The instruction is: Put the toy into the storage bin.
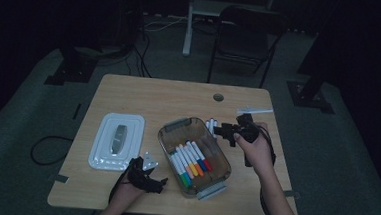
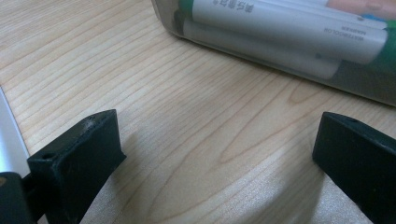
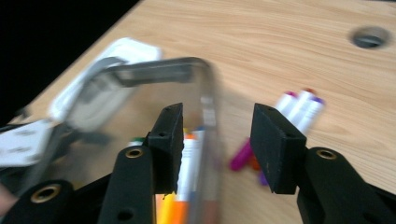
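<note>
Setting: dim room, wooden counter (image 1: pixel 144 92), a chair behind it.
Container: clear box (image 1: pixel 194 155) sat mid-counter, holding coloured markers (image 1: pixel 190 160).
Loose markers: a few (image 3: pixel 299 109) lay just beside the box.
Lid: white (image 1: pixel 117 140), left of the box.
Right tongs (image 3: pixel 217 144): parted, nothing between them, above the box rim.
Left tongs (image 2: pixel 212 158): spread wide over bare wood near the box.

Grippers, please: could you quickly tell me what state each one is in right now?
Left gripper: open, empty, resting on the table.
Right gripper: open, empty, above the box rim.
</note>
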Motion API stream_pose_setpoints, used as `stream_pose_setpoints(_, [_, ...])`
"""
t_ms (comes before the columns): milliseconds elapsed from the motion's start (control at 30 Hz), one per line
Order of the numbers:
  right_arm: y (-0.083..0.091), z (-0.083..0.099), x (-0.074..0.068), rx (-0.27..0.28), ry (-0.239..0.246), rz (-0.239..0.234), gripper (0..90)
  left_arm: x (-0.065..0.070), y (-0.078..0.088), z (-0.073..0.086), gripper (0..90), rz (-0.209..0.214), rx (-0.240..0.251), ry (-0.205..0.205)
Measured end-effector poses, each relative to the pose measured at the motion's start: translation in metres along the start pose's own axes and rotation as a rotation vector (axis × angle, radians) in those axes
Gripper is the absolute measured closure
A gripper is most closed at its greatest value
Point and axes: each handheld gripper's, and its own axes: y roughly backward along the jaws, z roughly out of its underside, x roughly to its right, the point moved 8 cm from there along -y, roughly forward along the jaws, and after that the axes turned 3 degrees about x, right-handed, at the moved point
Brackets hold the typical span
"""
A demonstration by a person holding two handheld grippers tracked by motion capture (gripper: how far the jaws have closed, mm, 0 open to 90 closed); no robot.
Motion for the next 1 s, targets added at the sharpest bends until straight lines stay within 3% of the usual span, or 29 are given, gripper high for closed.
stream_pose_setpoints(133, [-0.015,0.012,0.033,-0.012,-0.04,0.073,54.9,0.0,0.0,0.0,1.9,0.0,-0.001,-0.002])
stream_pose_setpoints(367, [-0.059,0.034,0.072,-0.063,-0.117,0.146,55.2,0.0,0.0,0.0,1.9,0.0,-0.001,0.0])
stream_pose_setpoints(667, [-0.106,0.046,0.091,-0.132,-0.16,0.219,57.4,0.0,0.0,0.0,1.9,0.0,-0.001,0.0])
stream_pose_setpoints(1000, [-0.122,0.053,0.101,-0.169,-0.177,0.265,60.1,0.0,0.0,0.0,1.9,0.001,-0.001,0.0])
